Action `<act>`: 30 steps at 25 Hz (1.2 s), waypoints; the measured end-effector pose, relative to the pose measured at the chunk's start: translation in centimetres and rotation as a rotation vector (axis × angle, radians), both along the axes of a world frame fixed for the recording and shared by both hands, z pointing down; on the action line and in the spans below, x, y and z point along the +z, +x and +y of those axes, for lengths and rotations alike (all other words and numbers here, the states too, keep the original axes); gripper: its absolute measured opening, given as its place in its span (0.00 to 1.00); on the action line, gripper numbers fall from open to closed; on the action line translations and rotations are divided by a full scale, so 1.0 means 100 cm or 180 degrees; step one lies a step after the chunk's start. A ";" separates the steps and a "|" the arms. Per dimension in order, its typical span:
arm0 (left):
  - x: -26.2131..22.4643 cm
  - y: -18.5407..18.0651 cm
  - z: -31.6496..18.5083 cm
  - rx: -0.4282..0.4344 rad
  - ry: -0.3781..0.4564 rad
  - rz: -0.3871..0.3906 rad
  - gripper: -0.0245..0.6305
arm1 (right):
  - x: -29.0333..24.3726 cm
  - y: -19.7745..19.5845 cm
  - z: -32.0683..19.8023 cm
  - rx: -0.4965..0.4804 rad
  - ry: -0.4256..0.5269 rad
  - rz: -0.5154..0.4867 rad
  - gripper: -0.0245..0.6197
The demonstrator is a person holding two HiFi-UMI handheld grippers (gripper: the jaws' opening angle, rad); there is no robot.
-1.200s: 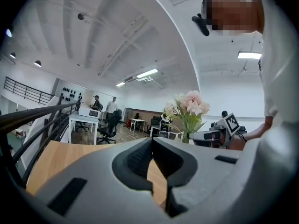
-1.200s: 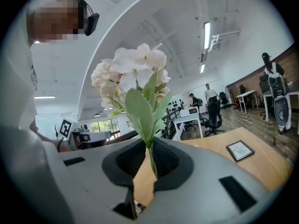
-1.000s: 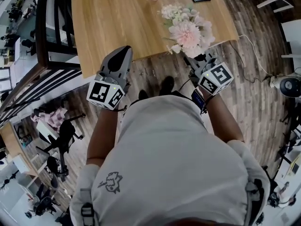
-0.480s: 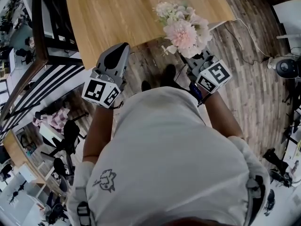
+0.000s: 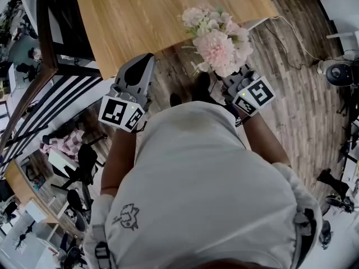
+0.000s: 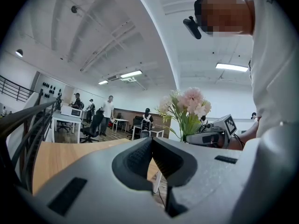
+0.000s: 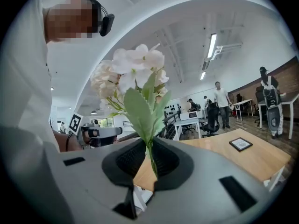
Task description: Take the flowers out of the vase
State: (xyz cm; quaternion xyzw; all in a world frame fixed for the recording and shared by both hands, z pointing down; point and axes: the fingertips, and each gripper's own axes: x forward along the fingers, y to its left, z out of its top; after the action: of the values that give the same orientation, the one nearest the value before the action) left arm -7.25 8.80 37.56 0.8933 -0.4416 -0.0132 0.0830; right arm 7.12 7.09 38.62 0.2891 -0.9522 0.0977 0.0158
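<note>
My right gripper [image 5: 233,78] is shut on the green stems [image 7: 150,157] of a bunch of pink and white flowers [image 5: 217,35], held upright in the air at the wooden table's [image 5: 140,15] near edge. In the right gripper view the blooms [image 7: 131,73] rise above the jaws [image 7: 149,143]. The left gripper [image 5: 145,60] is level beside the table edge, shut and empty; its pads meet in the left gripper view [image 6: 152,140]. That view also shows the flowers [image 6: 187,104] and the right gripper [image 6: 212,136] to the right. No vase is in view.
A black railing [image 5: 50,49] runs along the left of the table. On the wooden floor at the right are a cable [image 5: 291,29] and a round black device [image 5: 339,72]. A small picture frame [image 7: 240,144] lies on the table. People, desks and chairs stand far behind.
Both grippers and the flowers have drawn back from the table toward the person. The small pink vase and the picture frame have slipped out of the top of the head view.
</note>
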 end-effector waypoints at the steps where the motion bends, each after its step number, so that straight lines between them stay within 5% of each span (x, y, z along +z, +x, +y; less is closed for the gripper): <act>1: -0.002 0.000 0.000 -0.0001 0.0005 0.0009 0.04 | -0.002 -0.001 0.000 0.0004 0.0015 0.0006 0.12; 30: -0.002 0.000 0.025 0.0119 0.0044 0.0083 0.04 | -0.013 -0.004 0.031 0.0135 0.0100 -0.0027 0.12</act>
State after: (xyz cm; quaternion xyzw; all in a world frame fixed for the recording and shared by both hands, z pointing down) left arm -7.29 11.26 37.31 0.9017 -0.4237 -0.0263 0.0827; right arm 6.74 10.19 37.30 0.3090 -0.9473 0.0842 0.0052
